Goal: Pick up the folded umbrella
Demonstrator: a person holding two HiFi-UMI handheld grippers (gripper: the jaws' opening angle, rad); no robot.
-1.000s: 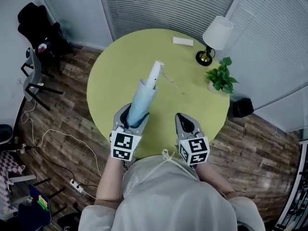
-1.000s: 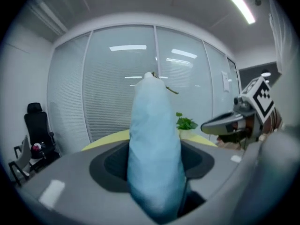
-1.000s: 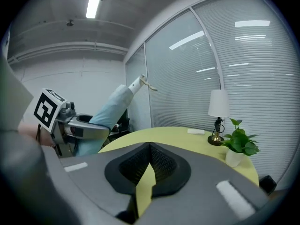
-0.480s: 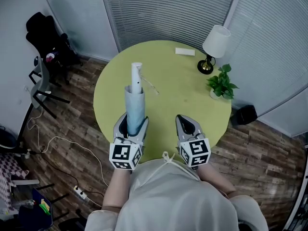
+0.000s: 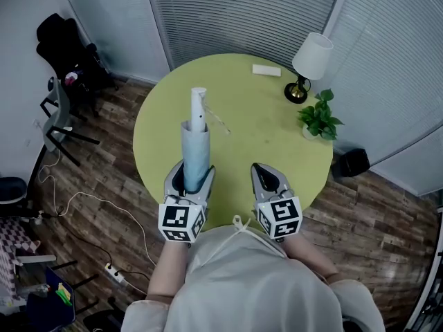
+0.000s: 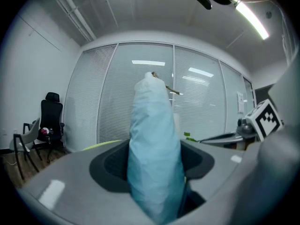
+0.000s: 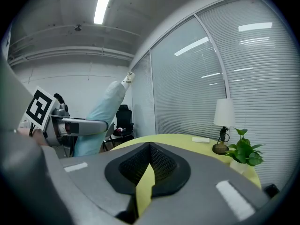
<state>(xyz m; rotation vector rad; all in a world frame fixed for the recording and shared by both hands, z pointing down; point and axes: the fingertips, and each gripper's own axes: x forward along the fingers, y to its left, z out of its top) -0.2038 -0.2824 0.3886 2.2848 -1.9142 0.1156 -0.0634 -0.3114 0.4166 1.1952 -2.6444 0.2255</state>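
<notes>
Left tongs clamped on the folded umbrella, jaws set wide round its pale blue sleeve. Umbrella held off the round yellow-green bench, over the near edge, its white end slanting up and away from the person. Right tongs just beside, also at the near edge: jaws drawn in to a thin slit, nothing between them. Far side of the bench: white-shaded lamp, small potted plant near it, flat white box.
</notes>
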